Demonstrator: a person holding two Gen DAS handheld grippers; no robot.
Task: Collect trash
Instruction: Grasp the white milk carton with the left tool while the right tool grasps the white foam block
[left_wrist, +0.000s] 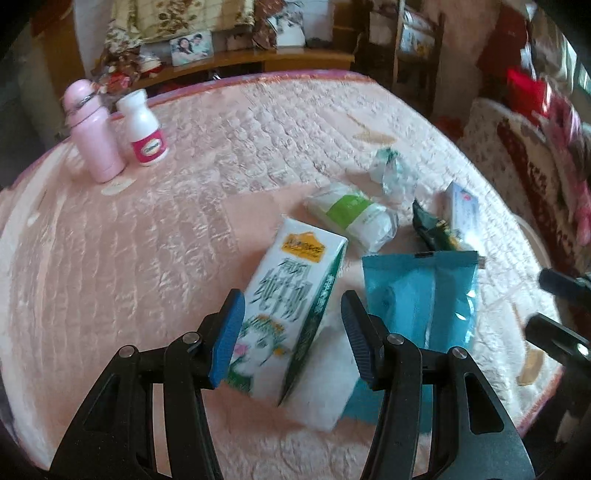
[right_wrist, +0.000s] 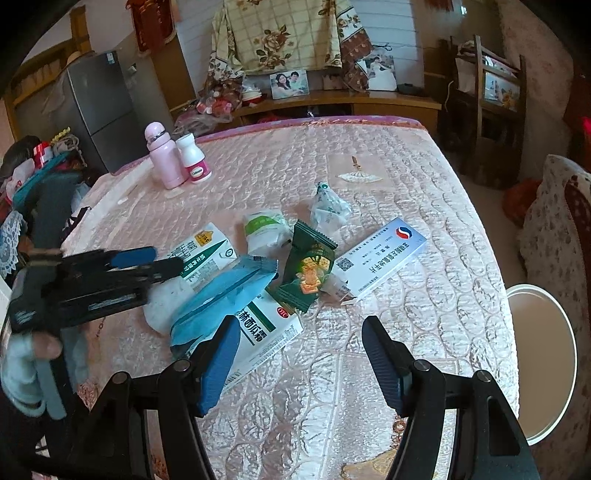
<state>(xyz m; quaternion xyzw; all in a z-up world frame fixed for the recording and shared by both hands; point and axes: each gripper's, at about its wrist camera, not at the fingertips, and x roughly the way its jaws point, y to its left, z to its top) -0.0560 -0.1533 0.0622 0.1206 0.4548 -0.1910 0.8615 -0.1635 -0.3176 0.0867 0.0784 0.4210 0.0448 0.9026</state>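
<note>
A white-and-green milk carton (left_wrist: 291, 280) lies on the pink quilted table (left_wrist: 184, 240). My left gripper (left_wrist: 291, 328) hangs open around its near end, with a gap on the right side. Beside the carton lie a teal wrapper (left_wrist: 417, 295), a white tissue (left_wrist: 325, 384), a white-and-green packet (left_wrist: 351, 214), a crumpled clear wrapper (left_wrist: 391, 170) and a dark green cracker wrapper (right_wrist: 310, 266). A blue-and-white medicine box (right_wrist: 380, 254) and a green-striped box (right_wrist: 266, 332) also lie there. My right gripper (right_wrist: 301, 365) stands open above bare cloth, its left finger next to the green-striped box.
A pink bottle (right_wrist: 162, 158) and a white pill bottle (right_wrist: 195, 158) stand upright at the table's far left corner. A white round bin (right_wrist: 543, 362) sits on the floor off the table's right edge. A patterned chair (right_wrist: 554, 221) is behind it.
</note>
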